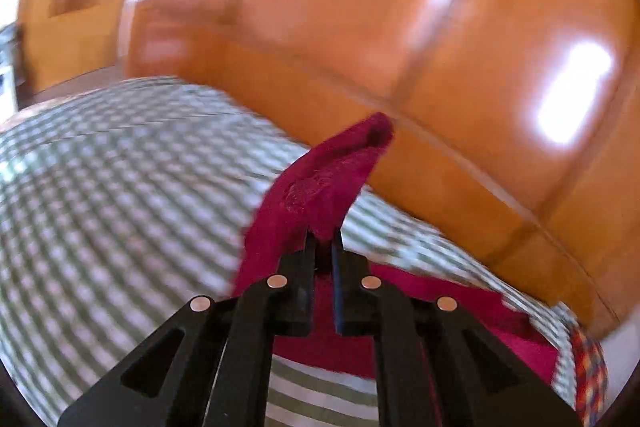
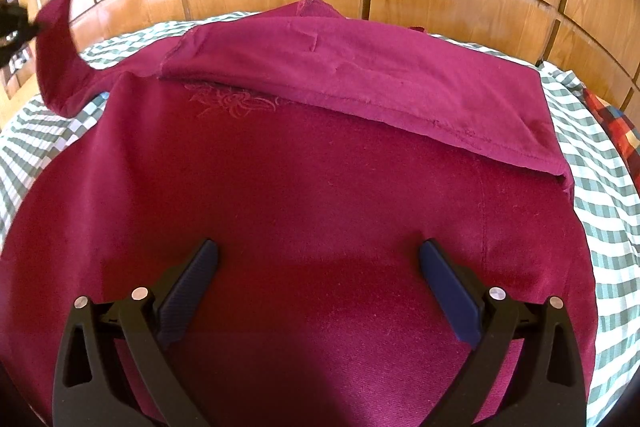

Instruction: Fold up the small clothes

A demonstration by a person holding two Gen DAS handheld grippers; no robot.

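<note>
- The left gripper (image 1: 324,239) was closed on a corner of the dark red cotton garment (image 2: 320,195) and held it lifted at the upper left of the right wrist view.
- The right gripper (image 2: 318,259) stood wide, holding nothing, above the cloth.
- The garment lay on the green-white checked bed cover (image 2: 608,211), one far flap already folded over; I judge that several folds remained.

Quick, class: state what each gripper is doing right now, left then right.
Left gripper: shut on a lifted corner of the maroon garment.
Right gripper: open, holding nothing, above the garment spread on the checked bed cover.
</note>
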